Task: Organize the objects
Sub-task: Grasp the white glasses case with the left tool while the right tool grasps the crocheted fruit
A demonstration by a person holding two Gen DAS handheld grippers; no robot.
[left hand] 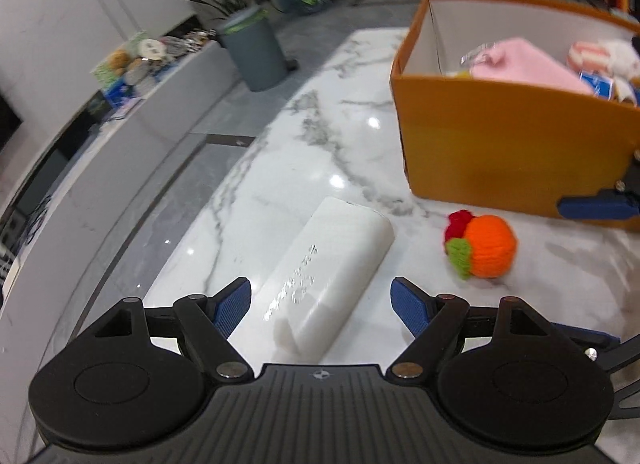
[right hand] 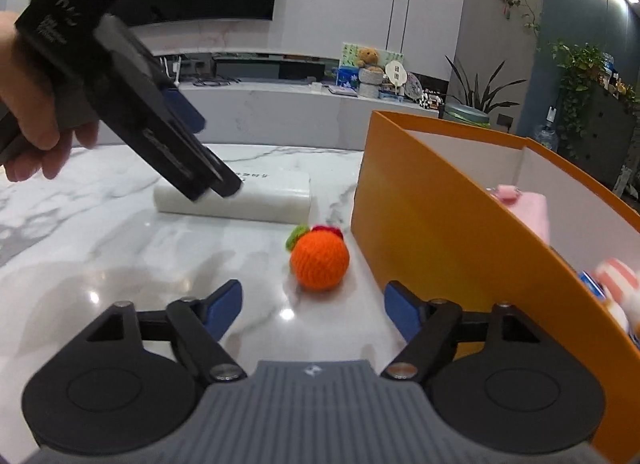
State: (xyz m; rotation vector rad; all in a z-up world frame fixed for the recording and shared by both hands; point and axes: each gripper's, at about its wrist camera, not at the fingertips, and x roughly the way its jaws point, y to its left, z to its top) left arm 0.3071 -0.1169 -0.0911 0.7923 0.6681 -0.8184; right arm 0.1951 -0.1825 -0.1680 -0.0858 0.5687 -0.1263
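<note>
on marble table (left hand: 320,152), orange box (left hand: 500,152)

The left gripper (left hand: 320,306) is tilted steeply downward, its blue-padded fingers (left hand: 234,306) spread wide apart with nothing clamped between them. From the right wrist view, the left hand (right hand: 30,104) wraps the black handle, the tool slanting down and to the right. The right gripper (right hand: 314,310) sits low and nearly level, its jaws also spread wide and holding nothing. Its blue fingertip (left hand: 592,208) pokes in at the edge of the left wrist view.
</note>
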